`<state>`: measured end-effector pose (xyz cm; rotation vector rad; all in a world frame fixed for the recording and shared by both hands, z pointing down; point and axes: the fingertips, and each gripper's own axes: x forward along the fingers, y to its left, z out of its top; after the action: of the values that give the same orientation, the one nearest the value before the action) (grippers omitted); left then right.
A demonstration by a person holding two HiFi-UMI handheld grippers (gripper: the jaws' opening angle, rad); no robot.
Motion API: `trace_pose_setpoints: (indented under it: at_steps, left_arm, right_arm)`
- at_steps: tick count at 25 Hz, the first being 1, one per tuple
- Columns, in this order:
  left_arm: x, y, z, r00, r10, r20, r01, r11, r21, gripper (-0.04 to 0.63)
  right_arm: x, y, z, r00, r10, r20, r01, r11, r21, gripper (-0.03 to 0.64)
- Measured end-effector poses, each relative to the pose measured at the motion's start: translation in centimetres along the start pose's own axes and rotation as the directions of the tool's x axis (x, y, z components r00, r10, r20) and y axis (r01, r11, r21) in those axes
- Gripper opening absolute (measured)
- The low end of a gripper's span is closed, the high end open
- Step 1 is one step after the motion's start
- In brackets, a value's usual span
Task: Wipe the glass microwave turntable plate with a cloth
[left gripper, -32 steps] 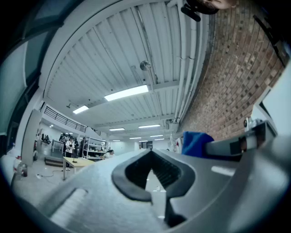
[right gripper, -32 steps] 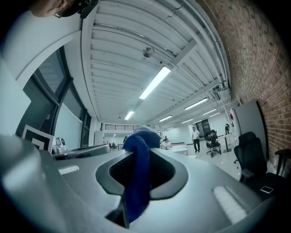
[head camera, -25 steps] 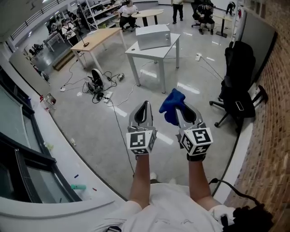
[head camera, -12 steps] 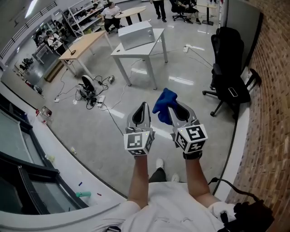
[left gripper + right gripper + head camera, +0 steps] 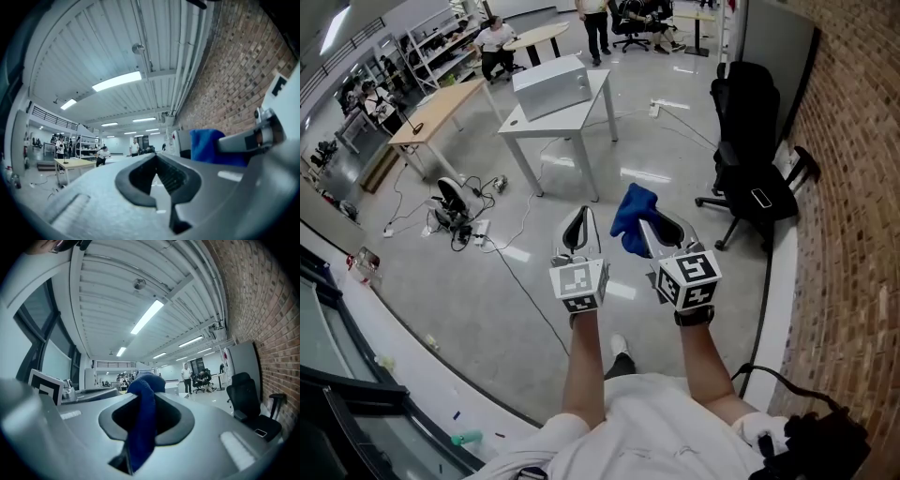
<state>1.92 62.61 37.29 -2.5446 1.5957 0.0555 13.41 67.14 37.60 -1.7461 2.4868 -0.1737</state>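
Blue cloth (image 5: 142,425) in right hand-held gripper (image 5: 654,228); forearms (image 5: 581,370) only in head view.

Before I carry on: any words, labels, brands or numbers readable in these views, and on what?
No text can be read in any view.
Marker cube on the left gripper: black-and-white square pattern only, no letters or numbers.
Marker cube on the right gripper: the same kind of pattern, no letters or numbers.
Red and white panel by the brick wall: too small and blurred to read.
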Motion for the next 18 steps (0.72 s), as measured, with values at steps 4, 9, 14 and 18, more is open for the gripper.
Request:
trace_pose_setpoints:
  at_steps: [4,9,14,18]
  left_arm:
    - [5.2,2.9,-1.7,0.993,-0.032,-0.111,0.031,0.999,-0.01,0.002]
    - [8.4,8.5,-1.5,0.998,-0.021,-0.061,0.016,0.997,-0.077,0.003]
    - [10.0,13.7,-3.5,0.997,0.022,-0.075,-0.03,0.994,-0.109,0.003]
    - [11.5,16.2,-6.0,0.992,0.031,-0.119,-0.046,0.991,-0.125,0.003]
  right_arm:
    - [5.7,-0.8,1.5,1.0,-0.005,-0.006,0.004,0.999,-0.05,0.083]
    - [12.8,0.4,0.8,0.999,0.002,-0.042,-0.006,0.996,-0.092,0.083]
    - [18.4,2.2,-1.5,0.996,-0.006,-0.088,-0.005,0.993,-0.12,0.081]
    - [21.7,2.6,-3.4,0.991,0.012,-0.134,-0.026,0.994,-0.102,0.081]
